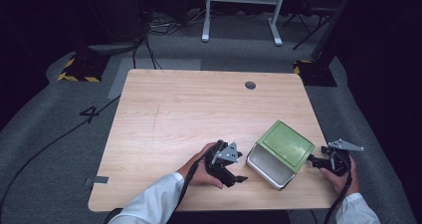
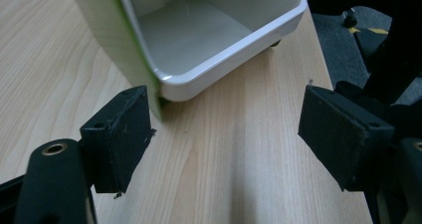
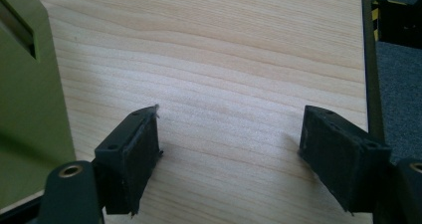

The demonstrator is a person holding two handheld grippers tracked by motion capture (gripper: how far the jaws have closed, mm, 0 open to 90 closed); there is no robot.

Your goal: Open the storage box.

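The bin (image 1: 281, 153) is olive green outside and glossy white inside. The worktop (image 1: 189, 114) is pale wood with fine straight grain. Both grippers, left gripper (image 1: 238, 176) and right gripper (image 1: 313, 159), are matte black, each topped by a grey plate. The sleeves (image 1: 149, 204) are white.

Your left gripper (image 1: 238, 176) rested near the front edge of the wooden table (image 1: 179, 109), just left of the green-and-white bin (image 1: 281, 153), apart from it. The bin lay on its side, white opening facing the front edge. Your right gripper (image 1: 312, 159) sat just beside its right side.
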